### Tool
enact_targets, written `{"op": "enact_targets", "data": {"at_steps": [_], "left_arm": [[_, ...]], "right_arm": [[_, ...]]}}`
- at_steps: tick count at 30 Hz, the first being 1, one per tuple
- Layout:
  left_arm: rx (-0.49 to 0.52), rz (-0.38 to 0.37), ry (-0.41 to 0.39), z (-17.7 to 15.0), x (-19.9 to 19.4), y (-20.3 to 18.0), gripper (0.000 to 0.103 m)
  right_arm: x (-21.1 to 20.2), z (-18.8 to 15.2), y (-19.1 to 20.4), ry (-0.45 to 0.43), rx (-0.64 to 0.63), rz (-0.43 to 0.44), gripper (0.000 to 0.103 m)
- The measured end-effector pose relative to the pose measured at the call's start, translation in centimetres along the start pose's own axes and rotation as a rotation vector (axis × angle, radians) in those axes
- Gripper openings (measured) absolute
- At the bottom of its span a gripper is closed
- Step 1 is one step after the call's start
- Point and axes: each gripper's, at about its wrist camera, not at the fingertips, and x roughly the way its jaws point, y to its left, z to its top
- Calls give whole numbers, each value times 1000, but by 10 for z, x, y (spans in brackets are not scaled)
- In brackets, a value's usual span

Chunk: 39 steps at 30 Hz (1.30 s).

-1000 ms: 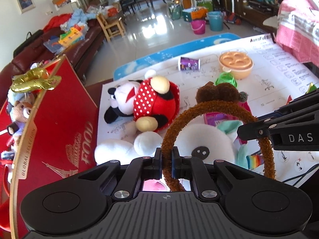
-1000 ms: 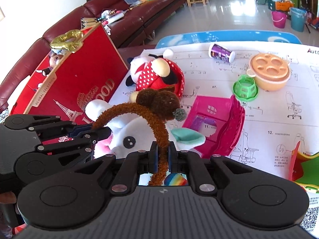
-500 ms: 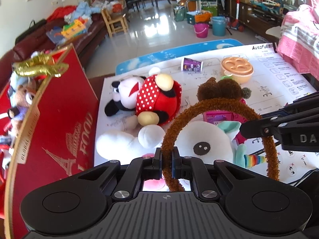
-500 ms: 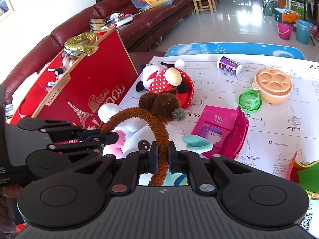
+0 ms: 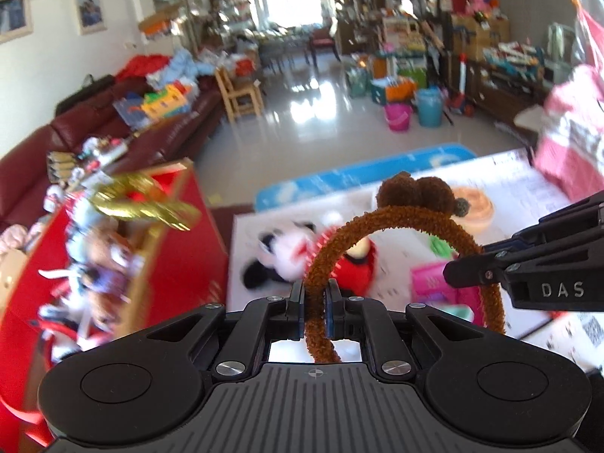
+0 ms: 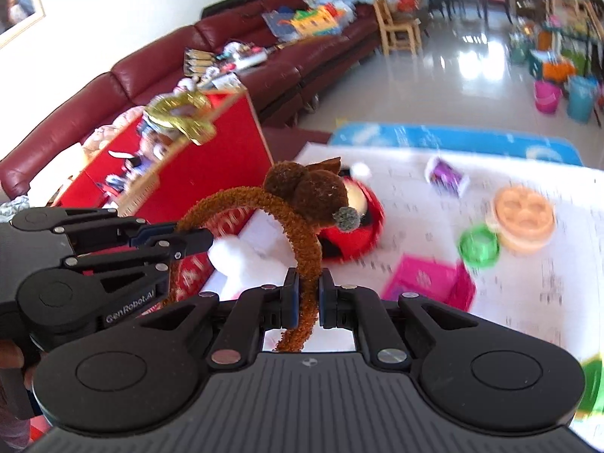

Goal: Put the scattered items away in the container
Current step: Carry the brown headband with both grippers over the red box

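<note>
We saw that our left gripper [image 5: 315,311] was matte black, with a ribbed housing, round raised discs, silver screws and blue-edged pads. Our right gripper [image 6: 306,302] matched it. One side bore "DAS", the other "GenRobot.AI", in pale lettering.

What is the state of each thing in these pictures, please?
Left hand-held gripper: shut on the headband; its jaws have just been opening slightly.
Right hand-held gripper: shut on the headband.
Headband: held at both ends, off the table.
Red box: open, toys inside.
Mouse plush: lying on the table.
Purple cup: lying on its side.
</note>
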Motion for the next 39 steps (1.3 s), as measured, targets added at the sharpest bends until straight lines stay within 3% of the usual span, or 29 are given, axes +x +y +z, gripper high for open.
{"op": "enact_targets", "data": {"at_steps": [12,22,30,31,32,33,34,35,36,37,39], "left_arm": [[-110,180,-54,40,-38,122,14],[-205,315,21,67,-10,221,14],[-223,376,62,84,13,261,14],[-234,378,70,85,17,266,14],[-242,379,77,85,22,270,15],[-250,380,85,84,29,274,25],[-253,382,105,81,37,277,32],[-261,390,127,77,46,279,55],[-266,401,146,71,53,281,78],[-269,421,153,66,58,281,83],[-257,440,162,57,62,278,84]], "right_arm": [[33,95,95,-85,-197,116,12],[93,170,173,-126,-321,144,12],[130,197,198,-118,-337,139,13],[133,200,199,-117,-329,142,15],[138,203,200,-116,-322,147,24],[143,204,202,-109,-328,154,39],[149,205,203,-111,-336,144,72],[152,203,203,-130,-337,104,89],[156,200,201,-134,-344,81,89],[159,196,199,-124,-350,76,88],[163,188,192,-93,-341,91,88]]}}
